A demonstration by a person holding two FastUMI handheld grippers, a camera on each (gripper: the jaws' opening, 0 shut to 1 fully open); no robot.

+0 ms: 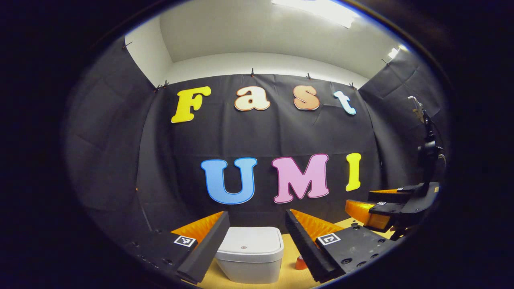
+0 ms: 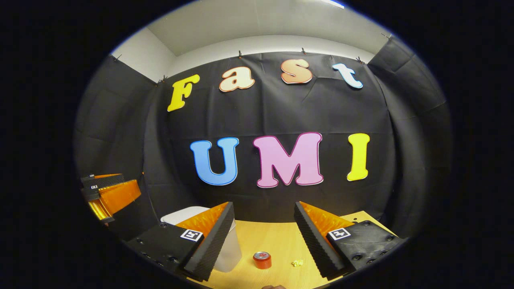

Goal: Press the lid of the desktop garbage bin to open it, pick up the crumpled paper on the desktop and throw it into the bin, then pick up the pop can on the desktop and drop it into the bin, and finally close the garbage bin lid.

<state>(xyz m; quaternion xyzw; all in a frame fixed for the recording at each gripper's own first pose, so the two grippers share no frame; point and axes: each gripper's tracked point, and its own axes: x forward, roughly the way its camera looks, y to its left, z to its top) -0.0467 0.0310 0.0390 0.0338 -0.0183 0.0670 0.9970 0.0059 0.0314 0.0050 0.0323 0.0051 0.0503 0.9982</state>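
Observation:
A white desktop bin (image 1: pixel 251 255) with its lid down stands on the wooden table, seen between my left gripper's (image 1: pixel 257 230) open fingers. A red pop can (image 1: pixel 301 263) peeks out just right of the bin. In the right gripper view the bin (image 2: pixel 229 249) sits at the lower left, partly behind the left finger. The upright can (image 2: pixel 262 260) and a small yellowish crumpled paper (image 2: pixel 297 263) lie between my right gripper's (image 2: pixel 264 222) open fingers, lower down on the table. Both grippers hang above the table, holding nothing.
The wooden table (image 2: pixel 277 241) runs back to the black cloth wall. The right gripper (image 1: pixel 385 208) shows at the right of the left gripper view; the left gripper (image 2: pixel 110 196) shows at the left of the right gripper view.

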